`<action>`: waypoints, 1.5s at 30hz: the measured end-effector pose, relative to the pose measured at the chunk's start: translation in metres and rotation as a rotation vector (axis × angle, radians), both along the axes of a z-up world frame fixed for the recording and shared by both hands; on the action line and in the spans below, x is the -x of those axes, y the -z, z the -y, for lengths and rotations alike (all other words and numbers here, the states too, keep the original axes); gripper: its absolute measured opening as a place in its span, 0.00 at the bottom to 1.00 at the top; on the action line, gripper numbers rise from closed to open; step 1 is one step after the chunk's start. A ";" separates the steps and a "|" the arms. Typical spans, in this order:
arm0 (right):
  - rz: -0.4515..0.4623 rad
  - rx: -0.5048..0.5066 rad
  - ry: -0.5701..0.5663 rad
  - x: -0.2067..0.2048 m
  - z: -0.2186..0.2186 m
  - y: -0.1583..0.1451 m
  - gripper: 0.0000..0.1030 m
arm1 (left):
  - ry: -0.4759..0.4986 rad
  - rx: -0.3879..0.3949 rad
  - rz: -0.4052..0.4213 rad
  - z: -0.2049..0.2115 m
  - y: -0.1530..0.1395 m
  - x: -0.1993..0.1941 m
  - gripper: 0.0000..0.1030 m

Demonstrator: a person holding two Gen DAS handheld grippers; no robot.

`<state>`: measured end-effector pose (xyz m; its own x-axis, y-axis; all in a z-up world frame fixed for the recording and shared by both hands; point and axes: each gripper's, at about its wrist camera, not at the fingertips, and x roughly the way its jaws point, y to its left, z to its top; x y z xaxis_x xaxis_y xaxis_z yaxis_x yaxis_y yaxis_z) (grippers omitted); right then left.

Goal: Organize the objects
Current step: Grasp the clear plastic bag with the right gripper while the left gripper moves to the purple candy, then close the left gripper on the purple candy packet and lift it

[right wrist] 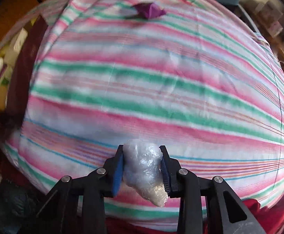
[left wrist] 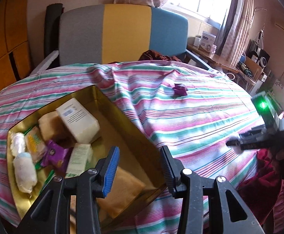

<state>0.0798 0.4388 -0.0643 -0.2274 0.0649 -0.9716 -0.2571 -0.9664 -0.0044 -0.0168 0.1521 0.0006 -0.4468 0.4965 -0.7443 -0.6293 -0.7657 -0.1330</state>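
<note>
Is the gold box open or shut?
Open: the gold box has no lid on it, and packets show inside.

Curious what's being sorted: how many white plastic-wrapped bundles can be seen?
3. The upper bundle and lower bundle lie at the left end of the gold box; the third bundle is clamped in the right gripper. Others may hide beneath the box's contents.

Clear plastic-wrapped bundle (right wrist: pixel 144 167) pinched between claw pads; purple wrapper (right wrist: pixel 149 10) lying on striped bed; gold box (left wrist: pixel 122 117) holding packets
</note>
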 end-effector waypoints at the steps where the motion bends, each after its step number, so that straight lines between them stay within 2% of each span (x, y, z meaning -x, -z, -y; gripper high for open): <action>1: -0.034 -0.007 0.029 0.001 -0.007 -0.005 0.33 | 0.011 0.000 0.002 -0.005 -0.001 0.001 0.42; 6: -0.154 0.000 0.174 0.005 -0.047 -0.011 0.33 | 0.058 0.003 0.030 -0.041 -0.005 0.011 0.42; 10: -0.165 0.043 0.259 0.007 -0.067 0.006 0.33 | 0.091 0.033 0.029 -0.074 -0.005 0.020 0.42; 17: -0.106 0.029 0.222 0.014 -0.061 0.019 0.39 | 0.157 0.113 0.065 -0.153 0.011 0.054 0.42; 21: -0.107 0.040 0.219 0.012 -0.060 0.018 0.41 | 0.205 0.156 0.069 -0.201 0.021 0.079 0.42; 25: -0.103 0.050 0.214 0.011 -0.059 0.019 0.57 | 0.278 0.202 0.076 -0.244 0.032 0.099 0.42; 30: -0.092 0.048 0.192 0.012 -0.054 0.019 0.64 | 0.338 0.258 0.066 -0.288 0.050 0.118 0.42; 36: -0.094 0.078 0.190 0.015 -0.055 0.020 0.72 | 0.355 0.300 0.135 -0.316 0.078 0.141 0.42; 40: -0.092 0.084 0.188 0.026 -0.052 0.023 0.75 | 0.356 0.339 0.137 -0.326 0.089 0.147 0.42; 45: -0.093 0.085 0.194 0.029 -0.055 0.025 0.75 | 0.390 0.329 0.113 -0.322 0.079 0.142 0.42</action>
